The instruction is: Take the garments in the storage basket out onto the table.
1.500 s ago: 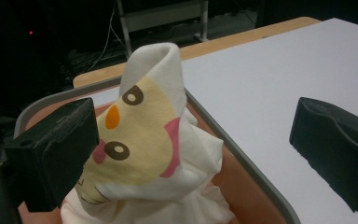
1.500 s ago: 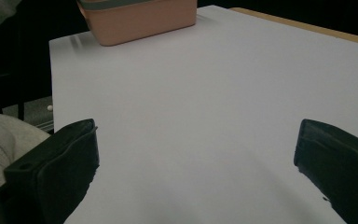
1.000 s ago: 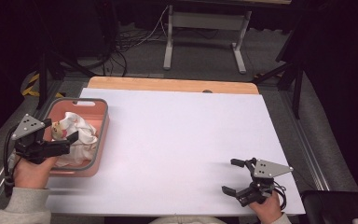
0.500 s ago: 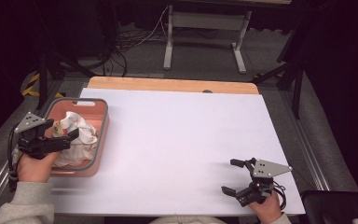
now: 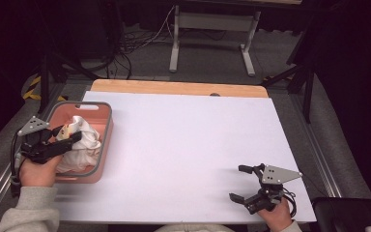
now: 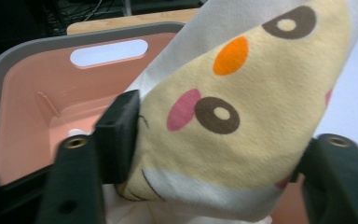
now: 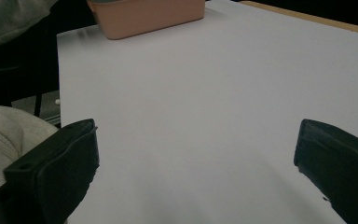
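A salmon-pink basket with a grey rim stands at the table's left edge, holding a crumpled white cloth. In the left gripper view the cloth shows a yellow patch printed with brown, pink and orange dots, in front of the basket's wall. My left gripper reaches into the basket; its jaws have just been closing, and now both pads press the bunched cloth between them. My right gripper rests near the front right of the table, jaws wide open with nothing between them.
A white sheet covers most of the wooden table, whose bare edge shows at the back. Metal table legs and cables lie on the dark floor beyond. In the right gripper view the basket stands far off across the sheet.
The left gripper's jaws have narrowed from wide open onto the cloth in the basket. The right gripper has stayed where it was.
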`<act>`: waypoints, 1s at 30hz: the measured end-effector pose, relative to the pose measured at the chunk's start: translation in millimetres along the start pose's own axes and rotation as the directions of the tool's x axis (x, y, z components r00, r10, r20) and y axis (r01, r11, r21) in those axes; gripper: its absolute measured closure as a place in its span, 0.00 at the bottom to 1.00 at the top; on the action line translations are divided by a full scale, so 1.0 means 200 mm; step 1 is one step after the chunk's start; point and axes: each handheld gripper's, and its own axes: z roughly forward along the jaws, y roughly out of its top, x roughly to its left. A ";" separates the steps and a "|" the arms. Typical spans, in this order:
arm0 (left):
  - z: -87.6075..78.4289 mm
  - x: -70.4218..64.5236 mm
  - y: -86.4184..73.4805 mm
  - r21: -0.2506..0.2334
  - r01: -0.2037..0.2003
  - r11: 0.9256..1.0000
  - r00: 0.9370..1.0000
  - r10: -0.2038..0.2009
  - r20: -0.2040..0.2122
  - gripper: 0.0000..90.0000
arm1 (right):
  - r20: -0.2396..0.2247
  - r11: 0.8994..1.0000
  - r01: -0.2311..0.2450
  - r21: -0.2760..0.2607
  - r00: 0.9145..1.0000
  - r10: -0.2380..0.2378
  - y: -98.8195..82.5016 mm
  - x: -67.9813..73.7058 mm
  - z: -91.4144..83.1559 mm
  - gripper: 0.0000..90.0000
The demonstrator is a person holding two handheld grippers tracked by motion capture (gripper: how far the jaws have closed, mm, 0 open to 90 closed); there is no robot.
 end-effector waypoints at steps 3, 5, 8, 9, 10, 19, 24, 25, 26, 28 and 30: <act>0.00 -0.01 0.00 0.007 -0.018 1.000 1.000 0.018 0.001 0.60 | 0.001 1.000 -0.001 0.002 1.000 0.001 0.00 0.00 0.00 0.00; 0.01 -0.01 0.00 0.015 -0.022 1.000 1.000 0.022 0.003 0.72 | 0.000 1.000 0.000 0.002 1.000 0.000 0.00 0.00 0.00 0.00; 0.01 -0.01 0.00 0.017 -0.017 1.000 1.000 0.017 0.004 0.78 | 0.000 1.000 0.000 0.002 1.000 0.000 0.00 0.00 0.00 0.00; 0.01 -0.02 0.00 0.019 -0.020 1.000 1.000 0.020 0.000 0.81 | 0.000 1.000 0.000 0.002 1.000 0.000 0.00 0.00 0.00 0.00; 0.01 -0.02 0.00 0.020 -0.027 0.999 1.000 0.027 -0.004 0.85 | 0.000 1.000 -0.001 0.003 1.000 0.001 0.00 0.00 0.00 0.00; -0.01 -0.01 0.02 0.020 -0.038 0.999 0.999 0.038 -0.006 0.91 | 0.005 1.000 -0.001 0.006 1.000 0.000 0.00 0.00 0.01 0.00; -0.03 -0.02 0.03 0.007 -0.039 0.999 0.999 0.039 -0.012 0.92 | 0.007 1.000 -0.001 0.007 1.000 0.000 0.00 0.00 0.01 0.00; -0.03 -0.02 0.04 0.004 -0.042 0.999 0.999 0.042 -0.015 0.92 | 0.006 1.000 0.001 0.009 1.000 -0.001 0.00 0.00 0.01 0.00; -0.04 -0.02 0.04 0.001 -0.045 0.999 0.999 0.045 -0.017 0.92 | 0.006 1.000 0.001 0.009 1.000 -0.001 0.00 0.00 0.01 0.00; -0.06 -0.02 0.06 -0.010 -0.049 0.999 0.998 0.049 -0.025 0.92 | 0.007 1.000 0.002 0.009 1.000 -0.002 0.00 0.00 0.01 0.00; -0.06 -0.02 0.06 -0.016 -0.049 0.999 0.998 0.048 -0.027 0.92 | 0.008 1.000 0.001 0.008 1.000 -0.001 0.00 0.00 0.01 0.00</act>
